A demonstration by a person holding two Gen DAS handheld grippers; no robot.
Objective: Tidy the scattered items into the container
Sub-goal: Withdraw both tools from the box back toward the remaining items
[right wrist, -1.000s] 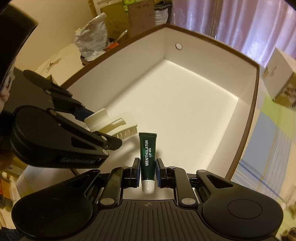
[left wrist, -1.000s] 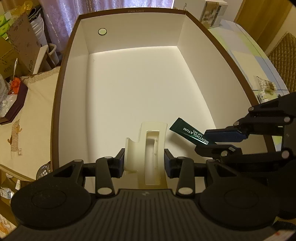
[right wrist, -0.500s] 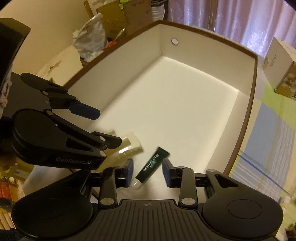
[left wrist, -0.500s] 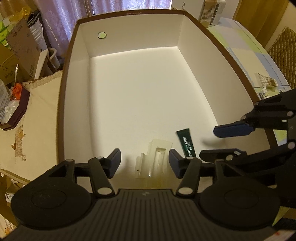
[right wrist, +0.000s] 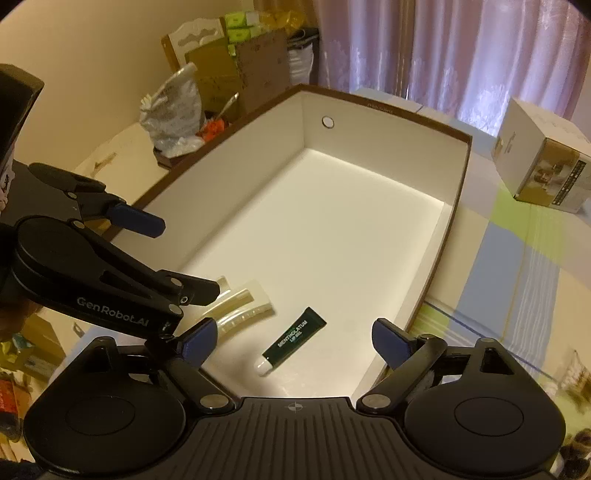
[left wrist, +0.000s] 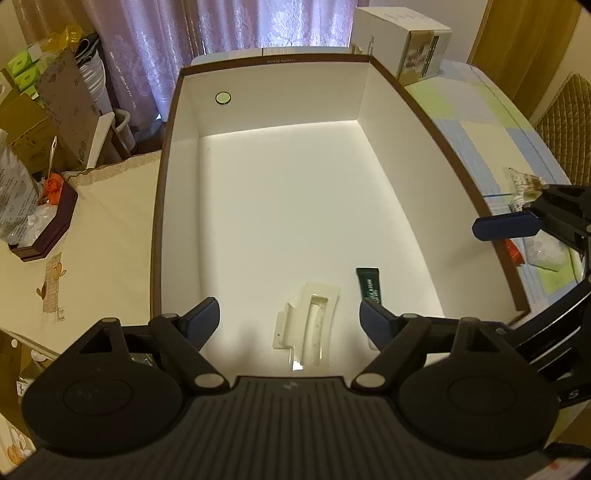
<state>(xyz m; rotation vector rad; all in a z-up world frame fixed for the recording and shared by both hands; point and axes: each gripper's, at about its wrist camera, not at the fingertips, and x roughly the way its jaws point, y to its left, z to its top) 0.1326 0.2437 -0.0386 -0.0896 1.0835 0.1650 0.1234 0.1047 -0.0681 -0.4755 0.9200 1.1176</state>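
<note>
1. Both grippers hang over the near end of the box (left wrist: 402,107), jaws spread wide and holding nothing: the left gripper (left wrist: 288,319) and the right gripper (right wrist: 293,338).
2. Below and just ahead of the left gripper lies the clip (left wrist: 306,321), flat on the box floor, its long axis running roughly along the fingers' line.
3. Below the right gripper lies the tube (right wrist: 293,341), flat, angled to that gripper's line, white cap toward the tool. Clip and tube lie near each other but apart.
4. Both things already rest inside the box, so this pair looks done; the next move is likely a lift out and a reach for more.
5. Beyond the box's right wall, on the pastel cloth (left wrist: 476,147), lie small packets (left wrist: 524,181); the right gripper is much nearer to them.
6. Around the tools: a carton (right wrist: 543,170) farther right, purple curtains (left wrist: 236,33) ahead, a cluttered cream cloth (left wrist: 96,236) to the left.
</note>
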